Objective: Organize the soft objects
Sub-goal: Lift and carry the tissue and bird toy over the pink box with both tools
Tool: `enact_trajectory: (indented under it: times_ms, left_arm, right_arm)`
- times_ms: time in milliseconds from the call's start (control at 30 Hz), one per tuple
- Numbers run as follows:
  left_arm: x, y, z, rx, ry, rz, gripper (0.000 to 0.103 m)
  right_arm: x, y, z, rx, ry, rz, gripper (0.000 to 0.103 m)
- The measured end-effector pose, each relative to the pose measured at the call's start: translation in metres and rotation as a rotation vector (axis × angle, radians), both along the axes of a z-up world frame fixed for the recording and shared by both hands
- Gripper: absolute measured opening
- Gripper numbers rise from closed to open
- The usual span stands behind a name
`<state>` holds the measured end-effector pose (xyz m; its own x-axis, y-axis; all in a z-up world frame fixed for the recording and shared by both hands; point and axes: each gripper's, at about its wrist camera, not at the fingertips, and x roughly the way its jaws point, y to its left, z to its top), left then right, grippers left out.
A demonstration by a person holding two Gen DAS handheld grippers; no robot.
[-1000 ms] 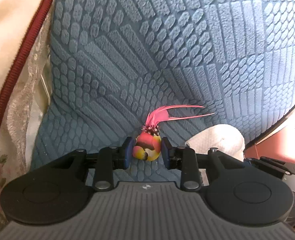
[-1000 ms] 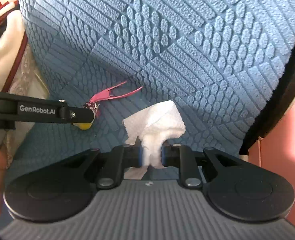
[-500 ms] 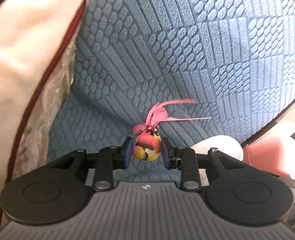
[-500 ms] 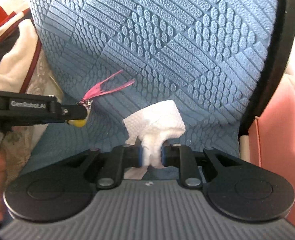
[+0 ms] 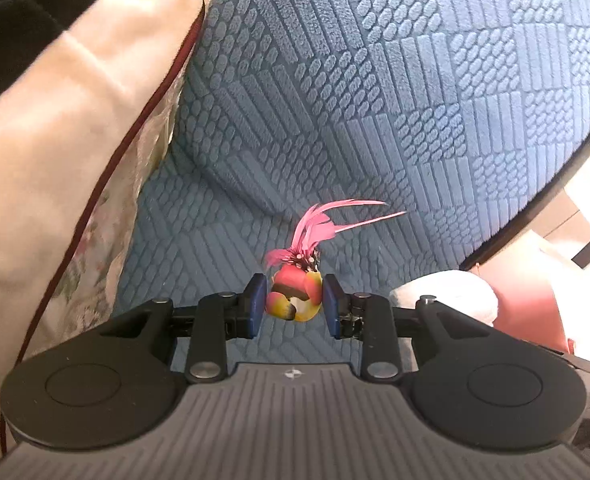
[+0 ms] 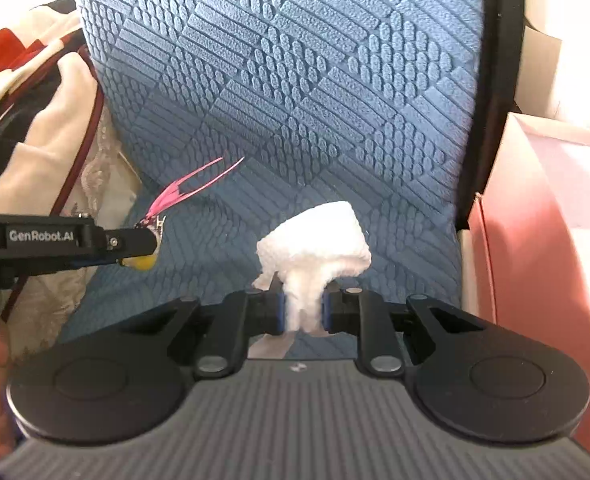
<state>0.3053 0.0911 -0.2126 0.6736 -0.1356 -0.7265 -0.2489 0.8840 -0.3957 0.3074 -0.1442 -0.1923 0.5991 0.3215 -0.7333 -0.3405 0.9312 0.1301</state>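
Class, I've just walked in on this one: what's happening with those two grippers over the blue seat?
A person is holding a gripper in each hand above a blue textured seat cushion. The left gripper is clamped on a small toy bird with pink tail feathers. The right gripper is pinching a wad of white cloth. Both things are lifted clear of the seat, side by side. Cream fabric with dark red piping lies to the left, and a pink box stands to the right.

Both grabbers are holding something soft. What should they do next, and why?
Probably carry both a little further before letting go. The left gripper grips the toy bird, the right gripper squeezes the white cloth, both above the blue cushion, with no bin in view.
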Motion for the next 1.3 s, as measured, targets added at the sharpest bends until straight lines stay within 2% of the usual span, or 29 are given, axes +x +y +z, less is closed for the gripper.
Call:
enact_trajectory:
  times_ms: [767, 967, 1100, 1200, 1300]
  left_arm:
    - [-0.098, -0.033, 0.015, 0.033, -0.009, -0.013, 0.035]
    - [-0.117, -0.037, 0.016, 0.046, -0.02, -0.014, 0.035]
    - [-0.128, -0.038, 0.017, 0.04, -0.024, -0.017, 0.035]
    - [-0.134, -0.038, 0.018, 0.008, -0.019, -0.017, 0.035]
    - [-0.138, -0.042, 0.022, 0.017, -0.023, -0.019, 0.035]
  right_arm:
    - [-0.079, -0.009, -0.01, -0.016, 0.022, -0.075, 0.021]
    - [-0.099, -0.014, -0.005, -0.037, 0.004, -0.079, 0.021]
    - [-0.111, -0.02, -0.001, -0.047, 0.001, -0.082, 0.021]
    - [-0.118, -0.023, 0.004, -0.046, -0.003, -0.073, 0.021]
    - [-0.122, -0.024, 0.01, -0.037, 0.004, -0.047, 0.021]
